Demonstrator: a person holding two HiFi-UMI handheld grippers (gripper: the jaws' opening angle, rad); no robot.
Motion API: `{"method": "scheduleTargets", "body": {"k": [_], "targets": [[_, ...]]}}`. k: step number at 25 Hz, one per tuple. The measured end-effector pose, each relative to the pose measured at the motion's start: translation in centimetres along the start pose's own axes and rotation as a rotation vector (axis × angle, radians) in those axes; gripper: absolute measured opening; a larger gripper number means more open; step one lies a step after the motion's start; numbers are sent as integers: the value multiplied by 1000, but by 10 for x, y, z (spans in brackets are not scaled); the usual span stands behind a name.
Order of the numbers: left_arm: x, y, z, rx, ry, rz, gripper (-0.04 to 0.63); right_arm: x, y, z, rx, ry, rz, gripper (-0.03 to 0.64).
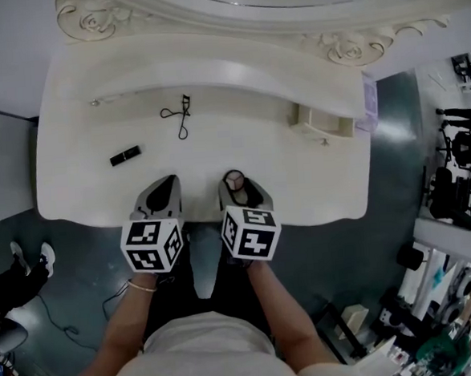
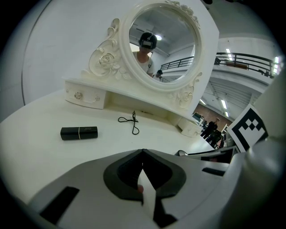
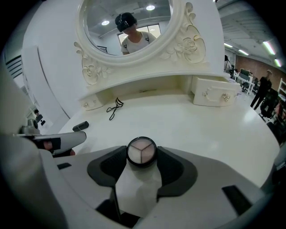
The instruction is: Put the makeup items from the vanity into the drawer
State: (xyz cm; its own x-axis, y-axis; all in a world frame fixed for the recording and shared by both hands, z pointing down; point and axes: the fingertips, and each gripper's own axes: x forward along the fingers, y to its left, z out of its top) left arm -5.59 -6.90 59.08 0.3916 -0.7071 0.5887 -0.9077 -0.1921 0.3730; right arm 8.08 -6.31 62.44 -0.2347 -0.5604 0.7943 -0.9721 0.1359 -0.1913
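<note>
Where right jaws pinch, compact (image 3: 141, 151) sits.

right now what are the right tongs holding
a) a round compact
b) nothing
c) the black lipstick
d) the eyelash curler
A: the right tongs are closed on the round compact, while the lipstick and eyelash curler lie apart on the vanity.

At the near edge of the vanity top (image 1: 316, 187), side by side: left gripper (image 1: 168, 185) and right gripper (image 1: 237, 185), a compact (image 3: 141, 150) between the right one's jaws. Farther off to the left, a lipstick (image 1: 125, 156); beyond it, nearer the middle, an eyelash curler (image 1: 180, 115). At the far right, a small drawer (image 1: 325, 122); behind all, along the far edge, the mirror (image 2: 156, 40).
</note>
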Motion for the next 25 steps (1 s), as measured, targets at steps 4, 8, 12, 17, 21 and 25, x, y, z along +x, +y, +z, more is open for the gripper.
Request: {"method": "scheduleTargets", "body": {"k": [4,8,12,17,21,25], "targets": [[-2,-8,2,-2,2,-5,3,-3,-3,0,24,5,23,219],[-2,-18,5,7,1,-13,3,-10,-7,6,34,-14,26,219],[-1,-31,14,29,-6,-27,3,-22,-15,19,43,-47,21,219],[0,-54,35,64,-34,-58,3,-42,-28,41,60,-103,9,219],[0,-76,51,91,-55,-85,3,-59,-41,57,73,-148,-3,219],[2,-98,66,115,-80,-107,3,-75,-57,72,82,-190,-15,219]]}}
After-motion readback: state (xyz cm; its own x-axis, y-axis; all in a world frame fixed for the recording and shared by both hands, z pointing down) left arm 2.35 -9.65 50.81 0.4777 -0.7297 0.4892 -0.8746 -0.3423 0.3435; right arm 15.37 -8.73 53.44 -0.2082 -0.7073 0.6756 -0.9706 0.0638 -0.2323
